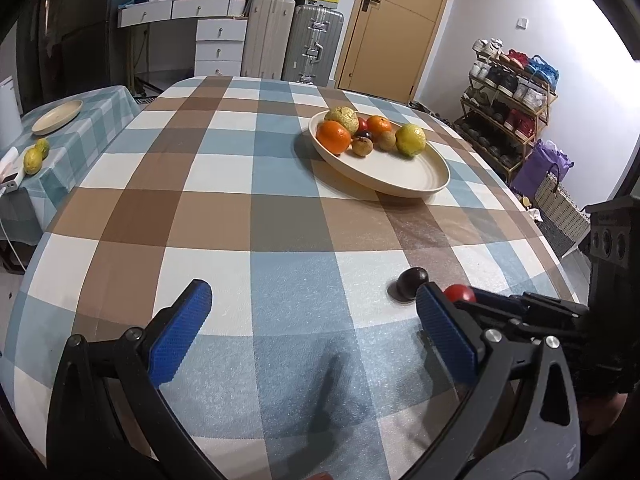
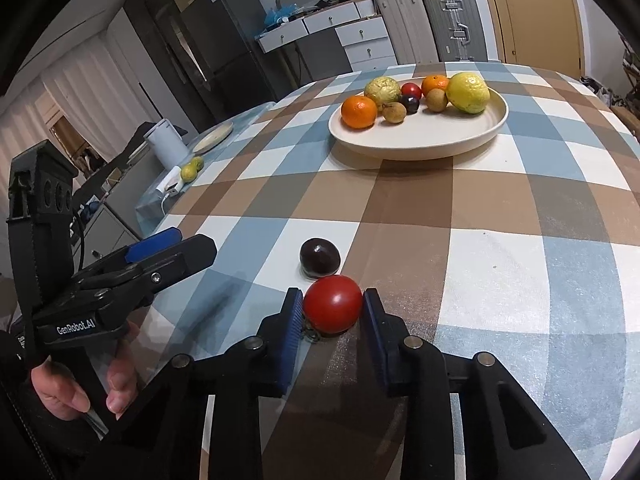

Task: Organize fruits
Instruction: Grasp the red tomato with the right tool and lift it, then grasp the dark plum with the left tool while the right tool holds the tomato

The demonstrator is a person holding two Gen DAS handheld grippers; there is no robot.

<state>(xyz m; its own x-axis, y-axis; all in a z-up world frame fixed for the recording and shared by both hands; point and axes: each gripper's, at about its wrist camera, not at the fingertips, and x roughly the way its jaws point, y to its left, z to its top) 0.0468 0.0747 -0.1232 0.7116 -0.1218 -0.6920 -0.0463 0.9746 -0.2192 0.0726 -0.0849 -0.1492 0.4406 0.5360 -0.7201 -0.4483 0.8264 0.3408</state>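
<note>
Right gripper (image 2: 333, 307): closed on a red fruit (image 2: 333, 304); both blue pads touch its sides. The fruit sits low over the checked tabletop (image 2: 500, 216); I cannot tell whether it is touching the cloth.
Left gripper (image 1: 314, 322): spread wide, nothing between its blue pads, held above the near part of the tabletop. In the right wrist view it shows at the left, gripped by a bare hand (image 2: 86, 394).
Dark fruit (image 2: 319, 257): rests on the tabletop just beyond the red fruit, close to it but apart. In the left wrist view it lies just past the tip of the left gripper's right finger.
Plate (image 2: 420, 140): cream, round, further back on the tabletop, well apart from both grippers.
Plate contents: an orange (image 2: 359, 111) at the near left edge; a rough yellow-green fruit (image 2: 382, 90) behind it; a second orange (image 2: 435, 84) towards the back; a large yellow citrus (image 2: 468, 87) on the right; two small brown fruits (image 2: 394, 113) between them; a small red fruit (image 2: 411, 89) and a small dark one (image 2: 410, 103) in the middle. All are grouped on the far half of the plate.
Side table (image 1: 96, 120): left of the tabletop, covered in a checked cloth; carries an empty-looking pale dish (image 1: 56, 117) and two yellow-green fruits (image 1: 33, 161).
Background: suitcases (image 1: 292, 40) and a wooden door (image 1: 396, 20) at the far wall; shoe rack (image 1: 508, 92) on the right.
</note>
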